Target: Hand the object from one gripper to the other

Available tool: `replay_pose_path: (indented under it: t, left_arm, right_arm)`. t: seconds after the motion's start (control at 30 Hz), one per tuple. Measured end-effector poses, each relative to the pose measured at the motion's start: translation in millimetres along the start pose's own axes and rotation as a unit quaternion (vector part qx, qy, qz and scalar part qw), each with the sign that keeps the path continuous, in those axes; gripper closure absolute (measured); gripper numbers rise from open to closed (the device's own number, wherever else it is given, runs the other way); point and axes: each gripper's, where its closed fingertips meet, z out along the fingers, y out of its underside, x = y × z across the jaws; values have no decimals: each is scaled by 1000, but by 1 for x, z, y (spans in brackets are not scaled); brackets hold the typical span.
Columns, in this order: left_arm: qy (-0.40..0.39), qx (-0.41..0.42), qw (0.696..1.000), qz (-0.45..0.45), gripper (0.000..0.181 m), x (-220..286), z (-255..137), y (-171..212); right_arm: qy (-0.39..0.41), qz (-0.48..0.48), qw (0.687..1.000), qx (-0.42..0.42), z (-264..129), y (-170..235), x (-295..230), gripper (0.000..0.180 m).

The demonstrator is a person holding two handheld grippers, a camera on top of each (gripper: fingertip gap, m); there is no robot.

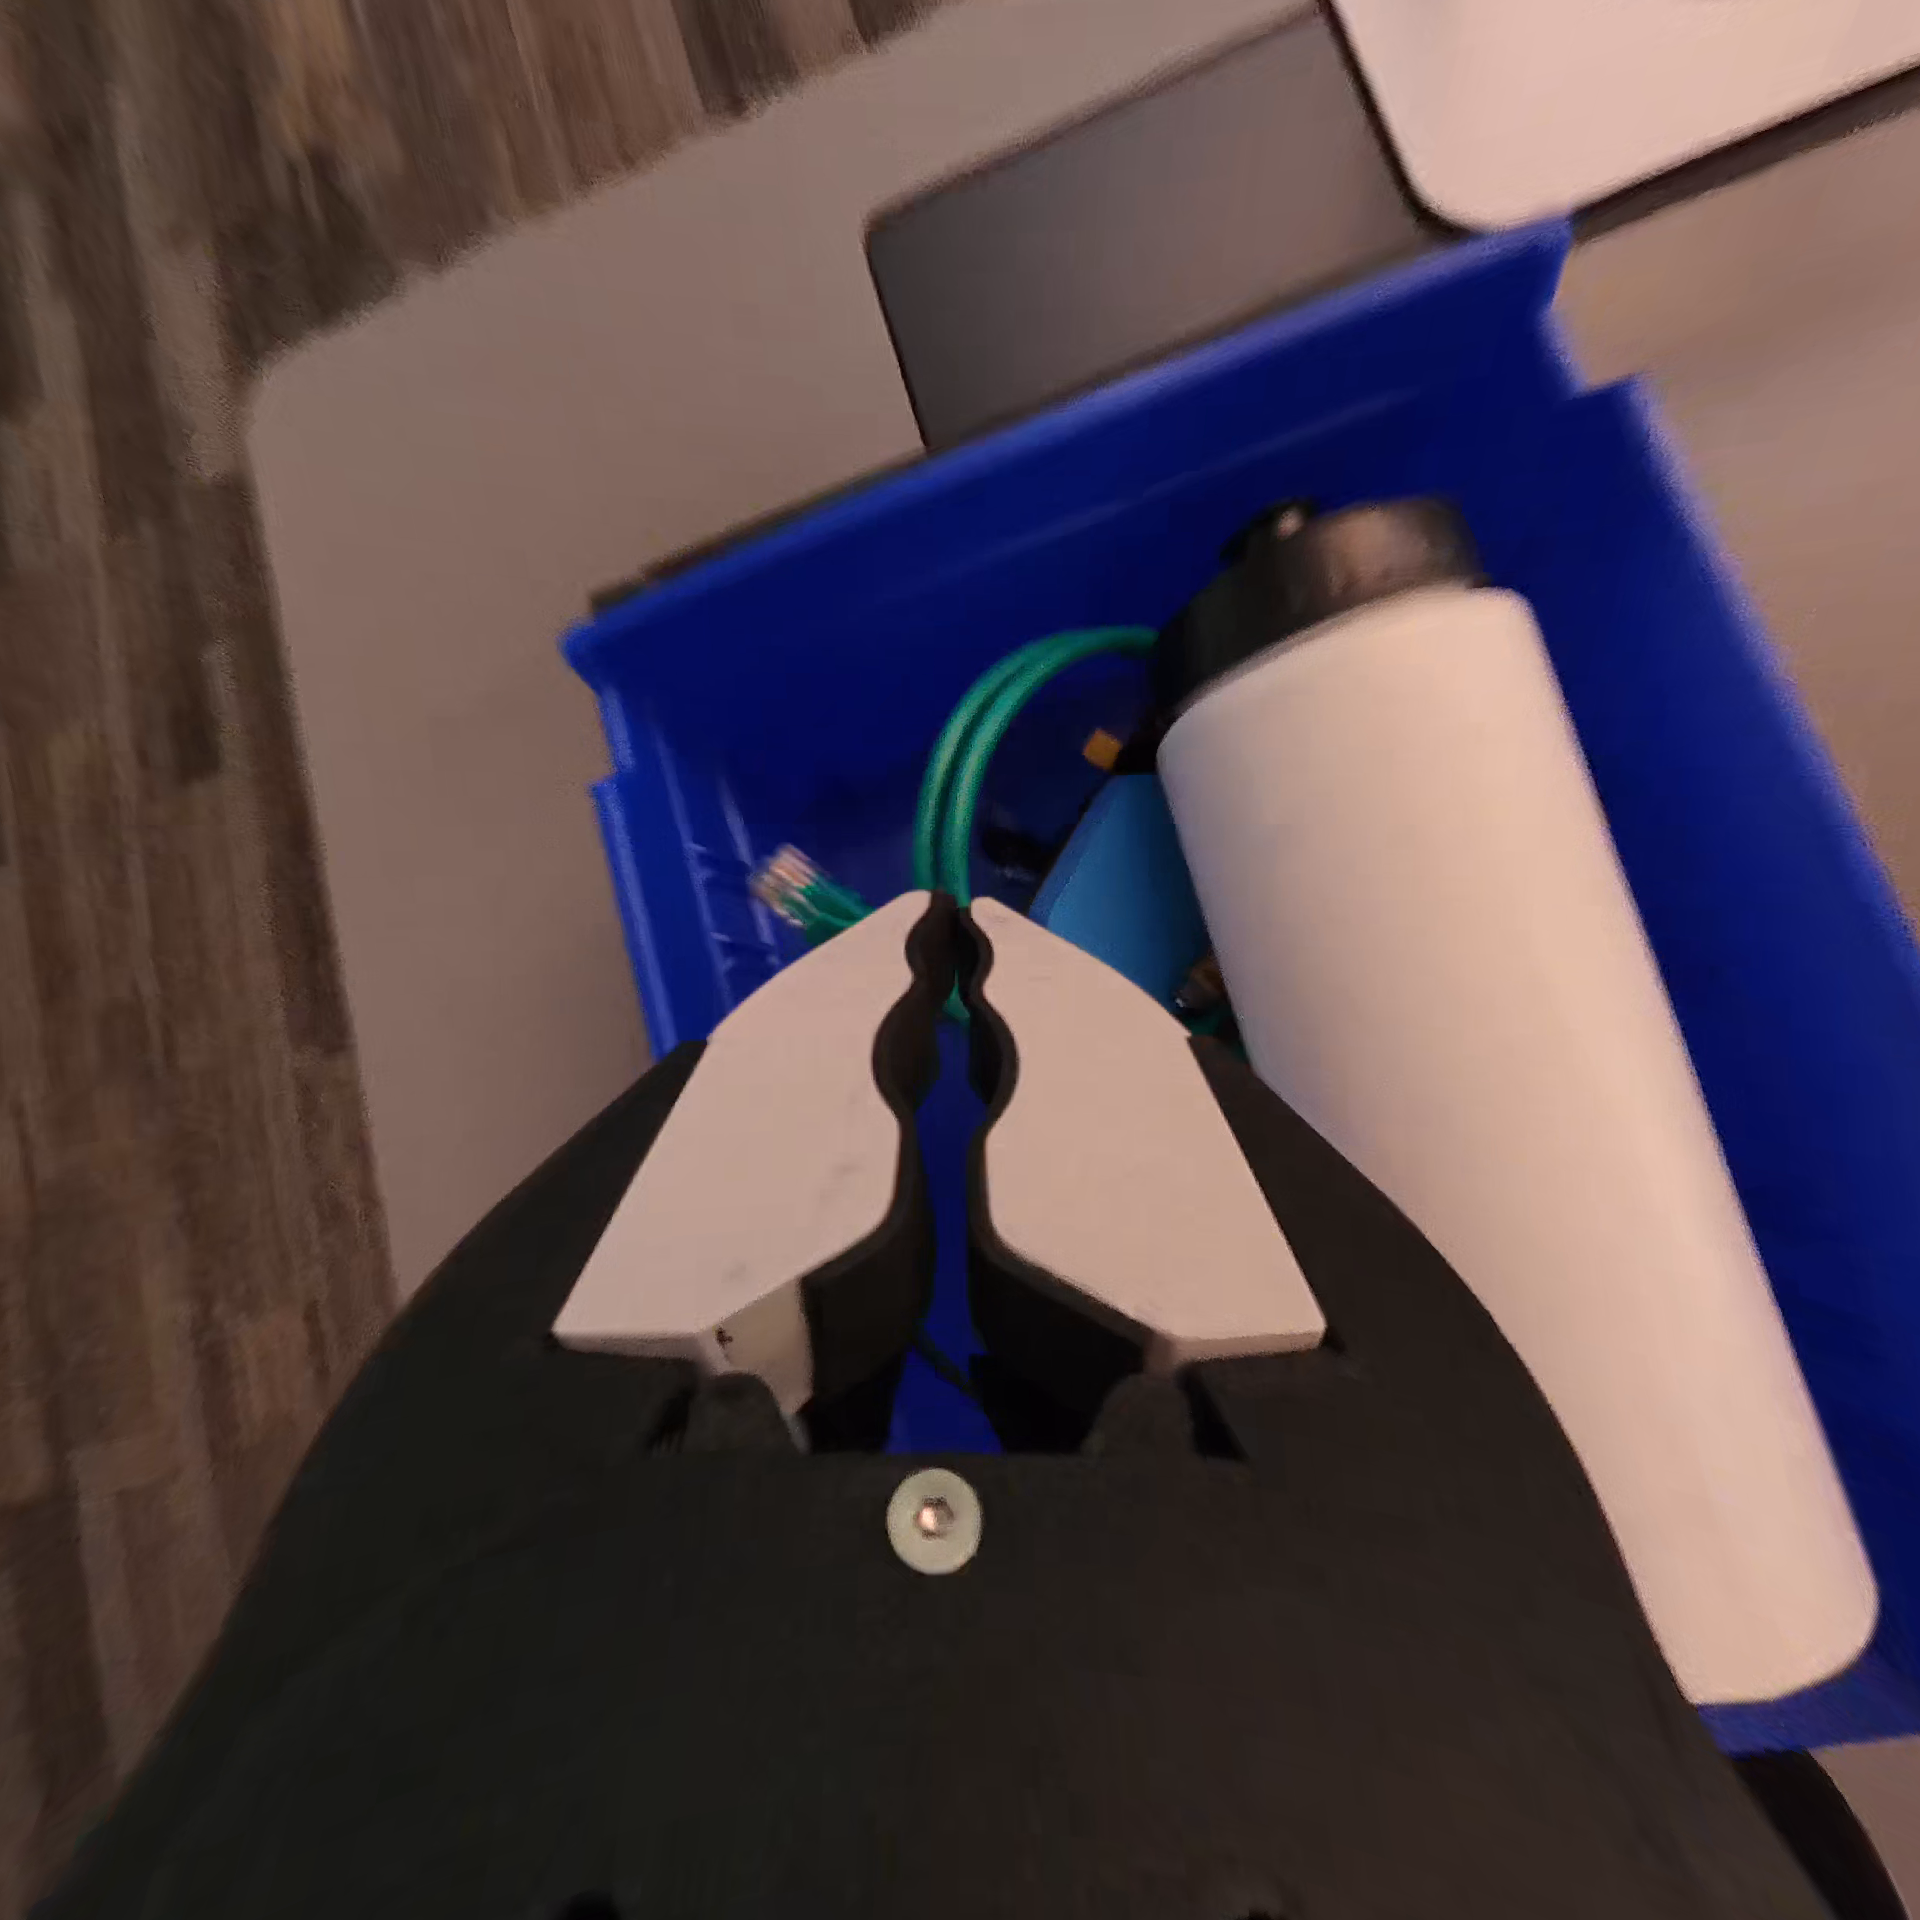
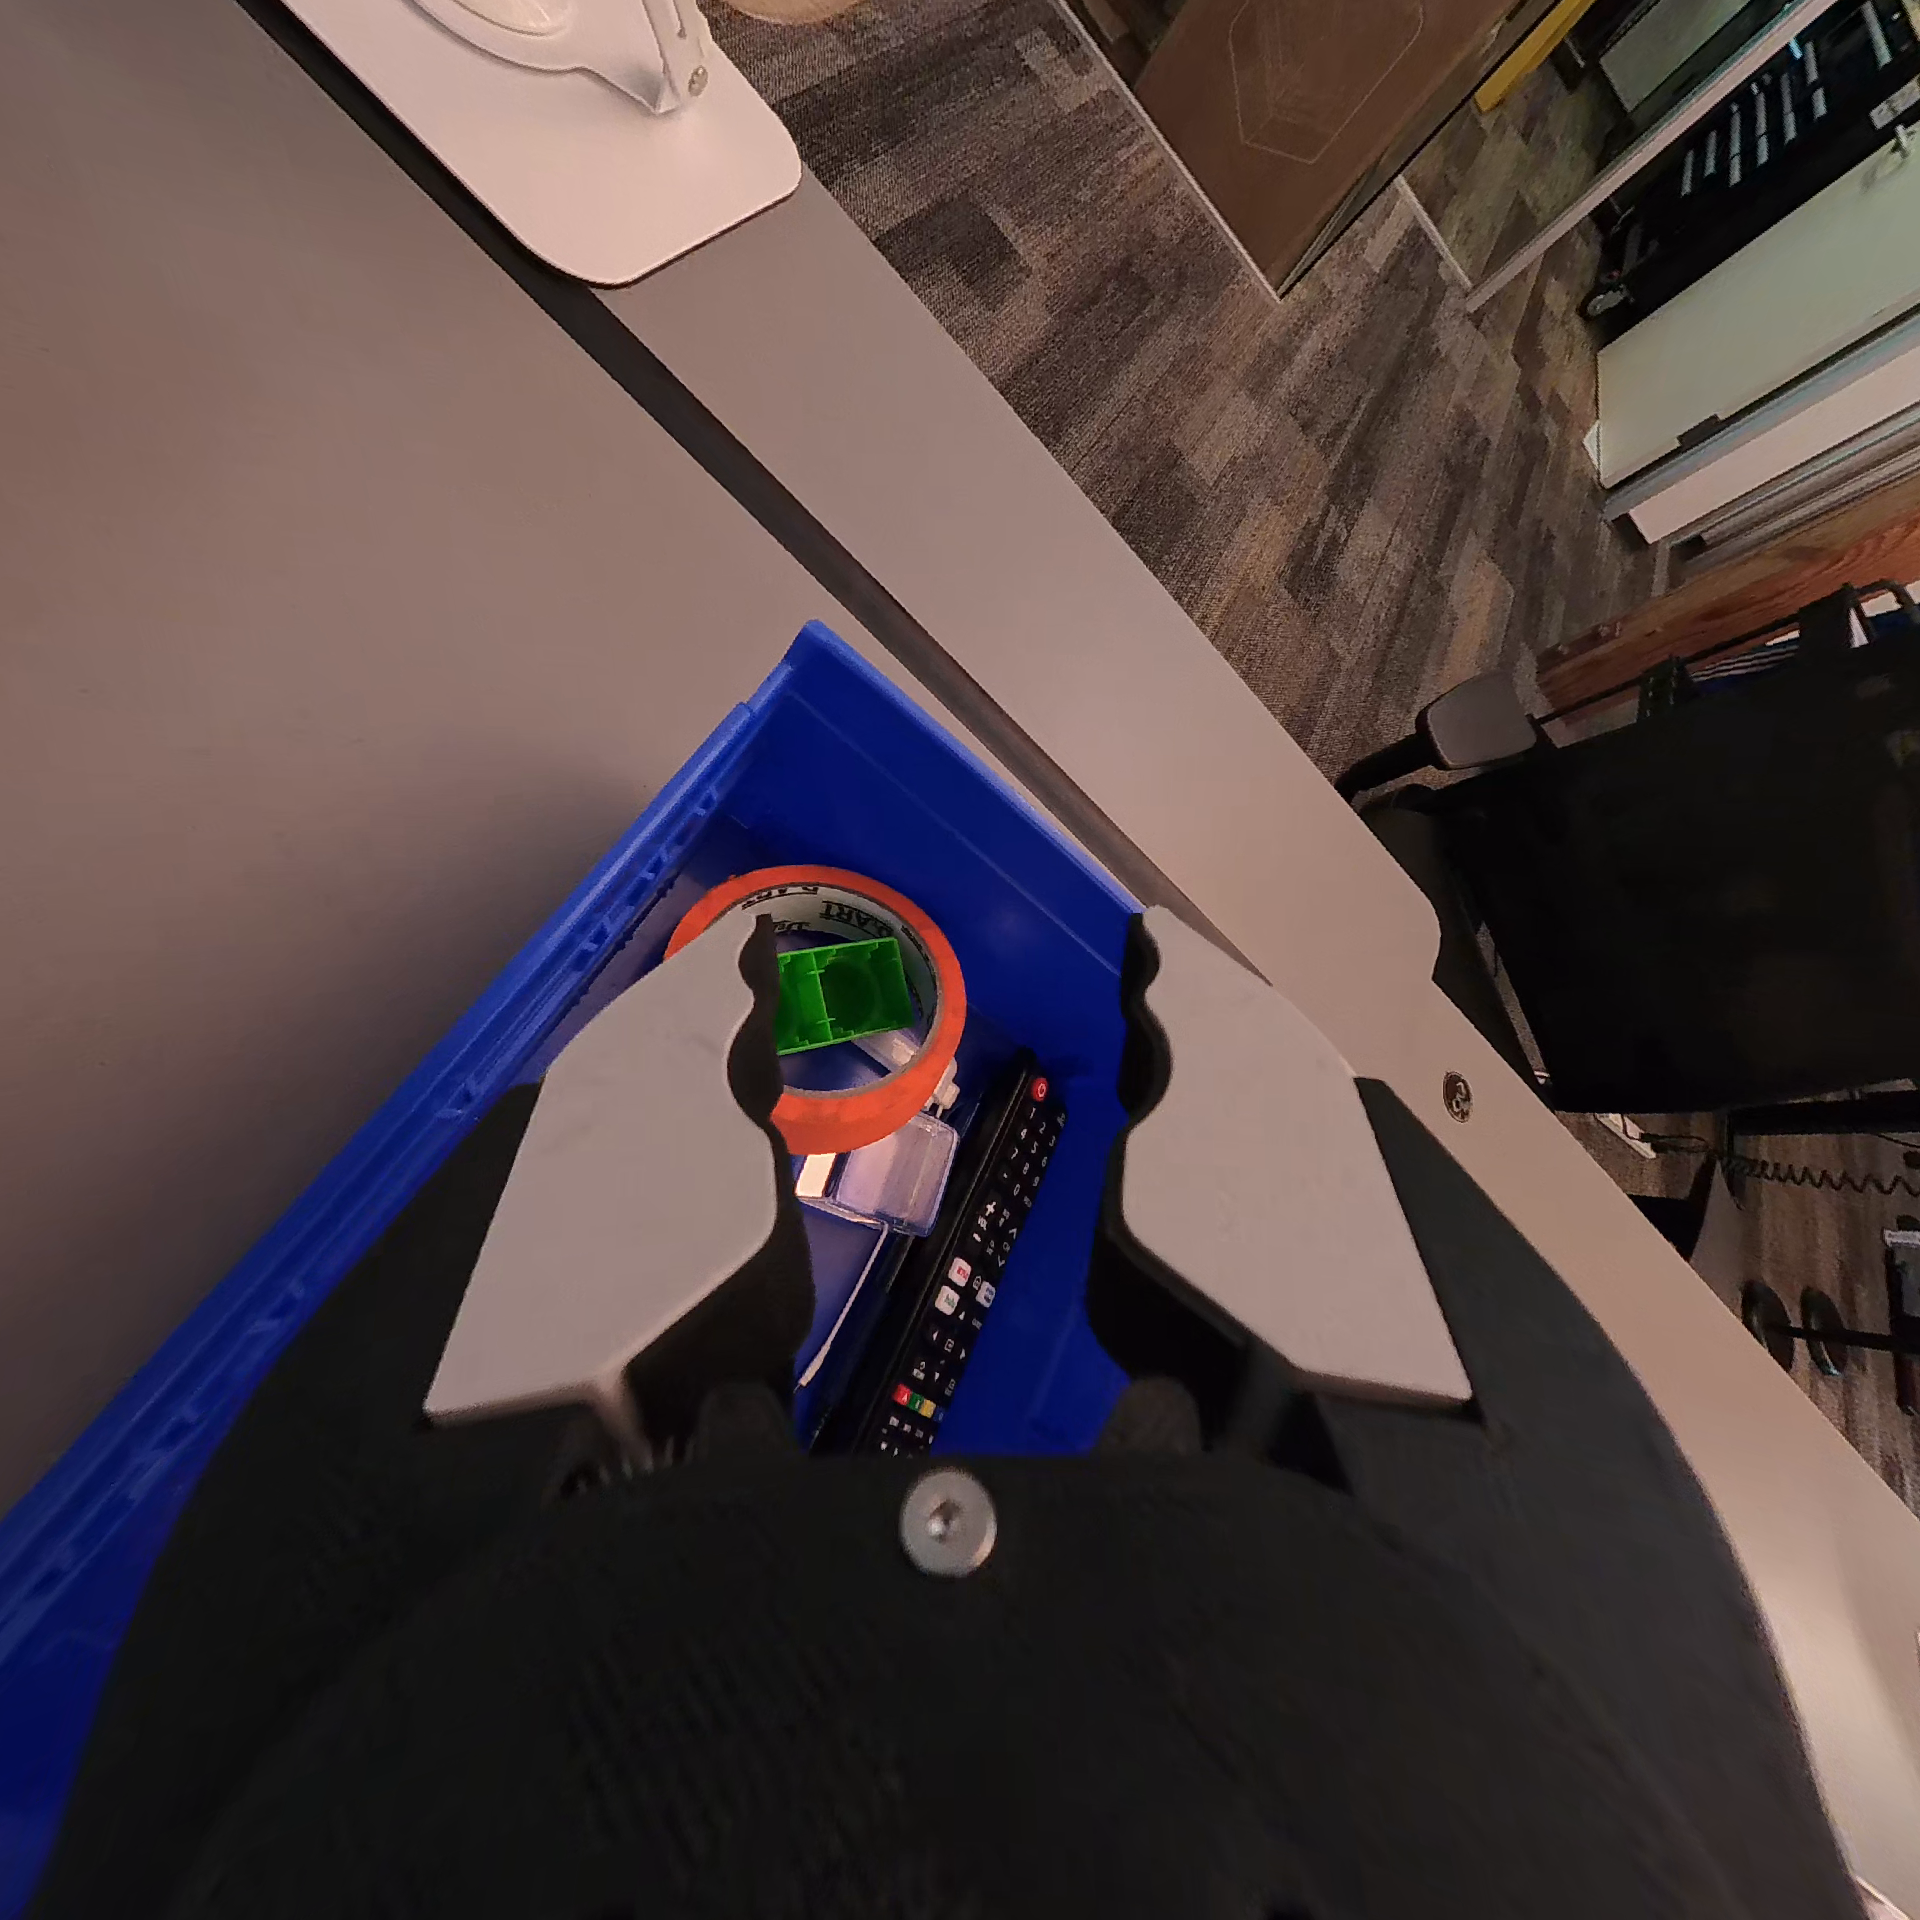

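Inside the blue plastic bin (image 1: 1039, 582), just past the tips, the left gripper (image 1: 954, 920) is pinched on the thin green network cable (image 1: 961, 758); its grey jaws stand nearly together, with only the cable strands between the black wavy pads. From the tips the cable loops up toward 12 o'clock, and its clear plug lies at about 10 o'clock of them. At 2 o'clock of the tips a white cylindrical bottle with a black cap (image 1: 1455, 1039) leans in the same bin, close to the cable.

In my judgement the step now is to lift the cable out for the hand-over. It should be raised slowly and straight, because the loop seems to pass beside the bottle and may catch on it. The view is blurred, so the grip depth is not clear to me.

The right gripper (image 2: 945, 951) is wide open and holds nothing. It hangs over another blue plastic bin (image 2: 914, 769); between its jaws an orange roll of tape (image 2: 935, 1039) shows, with a bright green plastic block (image 2: 842, 997) inside it, and at 5 o'clock of the roll a black remote control (image 2: 966, 1268).
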Motion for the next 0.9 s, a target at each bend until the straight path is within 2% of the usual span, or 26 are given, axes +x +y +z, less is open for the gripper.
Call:
replay_pose_path:
  t: [0.03, 0.17, 0.33, 0.43, 0.57, 0.7, 0.9]
  left_arm:
    - [-8, 19, 1000, 7, 181, 0, -10, -8]
    - [-14, 64, 998, -3, 181, 7, -38, -24]
    - [3, -97, 988, -118, 181, 9, -10, 31]
    - [9, -127, 979, -158, 179, 7, 18, 43]
    - [12, -181, 964, -196, 162, 10, 42, 65]
    - [36, -205, 945, -250, 137, 15, 58, 77]
    - [44, -237, 943, -229, 153, 20, 74, 89]
  right_arm:
    - [1, 0, 1000, 1, 0, 0, 0, 115]
    - [-1, -2, 1000, -1, 0, -1, -1, 115]
    - [-2, -6, 1000, -4, 1, 0, -3, 115]
    - [-2, -8, 1000, -7, 1, 0, -3, 115]
    - [-2, -11, 1000, -10, 2, 1, -3, 115]
    - [-3, -14, 1000, -13, 3, 1, -4, 115]
    - [-5, -19, 1000, -16, 5, 1, -6, 115]
